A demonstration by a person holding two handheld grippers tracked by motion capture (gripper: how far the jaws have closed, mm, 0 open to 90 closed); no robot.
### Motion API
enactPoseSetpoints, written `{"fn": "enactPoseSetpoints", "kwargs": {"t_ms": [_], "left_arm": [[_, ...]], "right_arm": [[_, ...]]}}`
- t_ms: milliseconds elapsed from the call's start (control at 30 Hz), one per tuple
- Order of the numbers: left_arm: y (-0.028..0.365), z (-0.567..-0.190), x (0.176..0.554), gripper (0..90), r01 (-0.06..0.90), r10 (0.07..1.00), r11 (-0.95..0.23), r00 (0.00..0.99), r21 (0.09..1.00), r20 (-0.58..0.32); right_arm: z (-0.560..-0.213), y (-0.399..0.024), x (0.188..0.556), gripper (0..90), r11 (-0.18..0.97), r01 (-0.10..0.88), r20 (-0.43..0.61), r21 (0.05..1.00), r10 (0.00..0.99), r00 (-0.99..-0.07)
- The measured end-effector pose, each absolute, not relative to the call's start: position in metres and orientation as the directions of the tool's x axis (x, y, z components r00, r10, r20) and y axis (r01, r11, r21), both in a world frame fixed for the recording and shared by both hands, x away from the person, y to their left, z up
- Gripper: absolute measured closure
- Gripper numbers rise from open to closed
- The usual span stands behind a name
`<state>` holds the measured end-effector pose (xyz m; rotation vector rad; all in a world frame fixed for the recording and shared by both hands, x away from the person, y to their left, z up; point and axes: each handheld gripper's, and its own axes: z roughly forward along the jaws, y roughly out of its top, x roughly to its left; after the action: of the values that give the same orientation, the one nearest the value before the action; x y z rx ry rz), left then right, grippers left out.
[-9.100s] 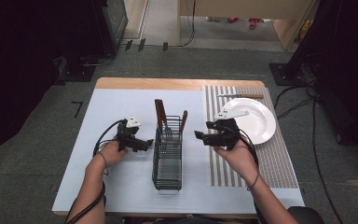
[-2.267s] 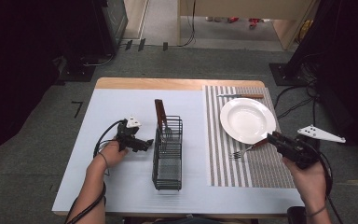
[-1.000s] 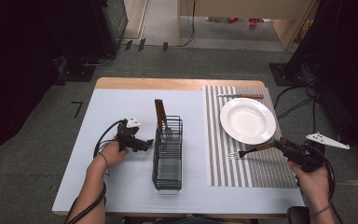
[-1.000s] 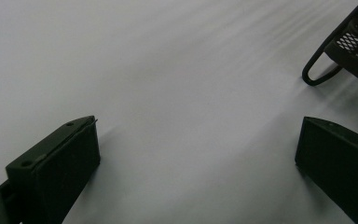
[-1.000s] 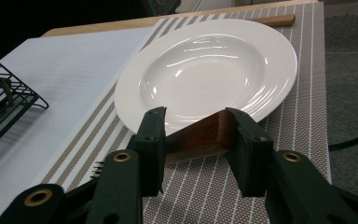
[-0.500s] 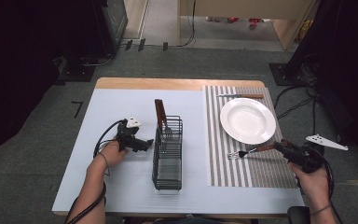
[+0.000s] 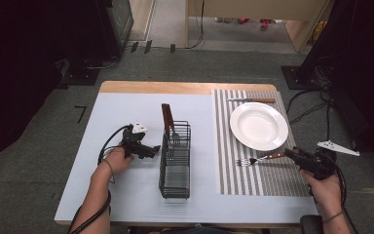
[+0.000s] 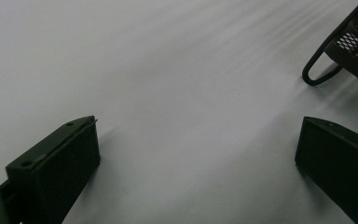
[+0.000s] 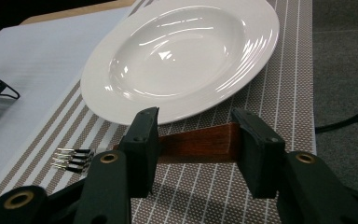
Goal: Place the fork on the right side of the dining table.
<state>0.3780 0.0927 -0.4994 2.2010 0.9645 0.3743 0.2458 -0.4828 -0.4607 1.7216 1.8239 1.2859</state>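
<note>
A pale blue-grey table top (image 7: 126, 204) with a light wooden far edge stands on a dark grey carpeted floor (image 7: 24, 161); the room around it is dim, with black equipment and cables at both sides.

Taking the black wire cutlery basket (image 7: 175, 163) at the table's middle as the landmark: to its left, a hand holds the left gripper (image 7: 146, 150) low over the bare table top, pointing at the basket and just beside it. Its jaws are spread wide with nothing between them, and a foot of the basket shows ahead of them in the left gripper view. A brown-handled utensil (image 7: 167, 118) stands in the basket's far end.

To the right of the basket lies a striped grey placemat (image 7: 253, 180). A white deep plate (image 7: 259, 126) sits on it, with a knife (image 7: 251, 100) beyond the plate. Nearer than the plate, a fork (image 7: 258, 159) with a wooden handle lies flat on the mat, tines toward the basket. At the far right, the right gripper (image 7: 294, 155) has its jaws astride the fork's handle; they have just been opening and are parted to either side of the wood.
</note>
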Motion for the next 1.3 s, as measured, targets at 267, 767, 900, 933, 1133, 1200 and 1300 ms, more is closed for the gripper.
{"fn": "enactPoseSetpoints", "kwargs": {"t_ms": [267, 767, 900, 933, 1133, 1200, 1300], "left_arm": [[0.093, -0.499, 0.378, 0.0, 0.531, 0.731, -0.483, 0.682, 0.697, -0.013], [0.093, -0.499, 0.378, 0.0, 0.532, 0.731, -0.484, 0.683, 0.695, -0.013], [0.093, -0.499, 0.378, 0.0, 0.531, 0.731, -0.484, 0.682, 0.696, -0.013], [0.093, -0.499, 0.378, 0.0, 0.531, 0.731, -0.483, 0.682, 0.696, -0.013], [0.093, -0.499, 0.378, 0.0, 0.531, 0.731, -0.484, 0.682, 0.695, -0.012], [0.093, -0.499, 0.378, 0.0, 0.531, 0.731, -0.484, 0.682, 0.695, -0.013], [0.093, -0.499, 0.378, 0.0, 0.531, 0.731, -0.484, 0.682, 0.695, -0.013]], "right_arm": [[-0.466, -0.480, 0.248, 49.9, -0.122, 0.648, 0.346, 0.752, 0.910, -0.229], [-0.474, -0.480, 0.252, 48.5, -0.130, 0.672, 0.371, 0.729, 0.900, -0.228], [-0.475, -0.480, 0.253, 47.8, -0.120, 0.672, 0.360, 0.731, 0.904, -0.230], [-0.475, -0.480, 0.253, 47.6, -0.117, 0.672, 0.357, 0.731, 0.905, -0.231], [-0.477, -0.479, 0.254, 46.8, -0.114, 0.686, 0.353, 0.719, 0.909, -0.219], [-0.478, -0.479, 0.255, 46.6, -0.112, 0.689, 0.353, 0.716, 0.909, -0.220], [-0.479, -0.478, 0.256, 46.2, -0.106, 0.692, 0.350, 0.714, 0.910, -0.222]]}}
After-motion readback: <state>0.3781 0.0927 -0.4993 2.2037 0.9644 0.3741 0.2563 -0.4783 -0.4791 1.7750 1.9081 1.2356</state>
